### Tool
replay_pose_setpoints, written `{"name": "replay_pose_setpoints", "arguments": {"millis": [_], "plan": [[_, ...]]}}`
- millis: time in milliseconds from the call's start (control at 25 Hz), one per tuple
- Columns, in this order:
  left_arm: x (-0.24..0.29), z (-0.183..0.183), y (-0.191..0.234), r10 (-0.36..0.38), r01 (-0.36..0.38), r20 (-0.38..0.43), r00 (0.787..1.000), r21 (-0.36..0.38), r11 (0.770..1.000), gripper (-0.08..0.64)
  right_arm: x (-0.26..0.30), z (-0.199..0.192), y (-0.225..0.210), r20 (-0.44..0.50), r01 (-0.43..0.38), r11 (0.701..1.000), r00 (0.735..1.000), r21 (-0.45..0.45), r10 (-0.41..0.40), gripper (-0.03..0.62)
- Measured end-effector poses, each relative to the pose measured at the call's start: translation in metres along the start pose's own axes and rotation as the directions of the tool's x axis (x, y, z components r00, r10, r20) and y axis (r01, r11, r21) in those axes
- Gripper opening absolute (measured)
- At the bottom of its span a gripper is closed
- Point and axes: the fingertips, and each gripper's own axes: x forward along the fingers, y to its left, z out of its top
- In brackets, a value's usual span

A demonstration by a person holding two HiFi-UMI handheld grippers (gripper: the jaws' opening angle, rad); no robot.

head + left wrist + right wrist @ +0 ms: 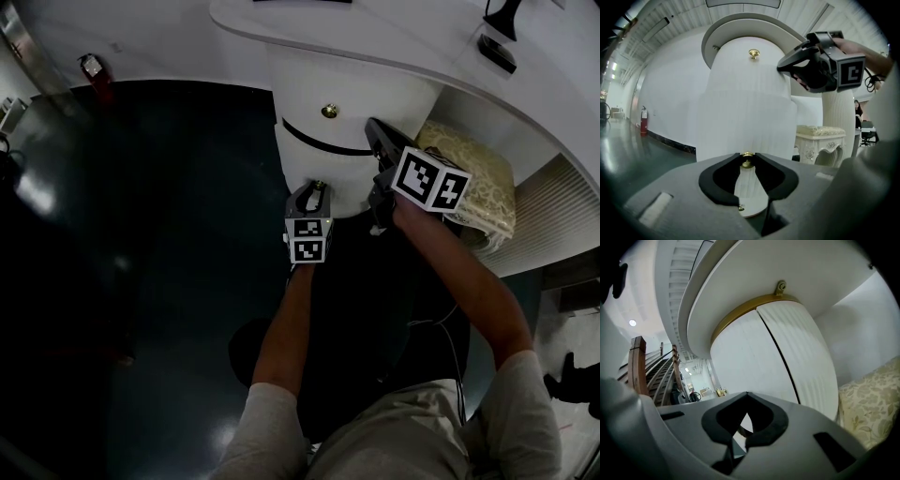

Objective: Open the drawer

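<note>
Clamped the left hand-held gripper [747,155] on the gold knob [747,163] of the lower drawer [745,124]. Held the right hand-held gripper [746,395] with jaws together, empty, near the white cabinet's [754,357] upper right edge.

Curved white ribbed drawer [323,171] with small brass knob [747,162], upright beneath the round white tabletop [394,42].

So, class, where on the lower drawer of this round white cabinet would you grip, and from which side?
Grip the brass knob at the middle of the lower drawer. The drawer's front is curved and fluted, and shows no other edge to catch. Come straight at the front, nearly level, with one jaw on each side of the knob, as the left gripper is set now.
</note>
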Motion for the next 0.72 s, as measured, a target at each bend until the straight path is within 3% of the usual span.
{"name": "replay_pose_setpoints", "arguments": {"millis": [440, 720], "plan": [[-0.019, -0.005, 0.001, 0.005, -0.005, -0.007, 1.000, 0.008, 1.000, 0.106, 0.000, 0.000, 0.001, -0.001, -0.032, 0.999, 0.999, 0.005, 0.032, 0.015], [-0.039, -0.010, -0.003, 0.013, -0.013, 0.014, 1.000, 0.005, 1.000, 0.106, -0.001, 0.000, -0.002, 0.008, -0.036, 0.999, 0.999, -0.038, 0.036, 0.015]]}}
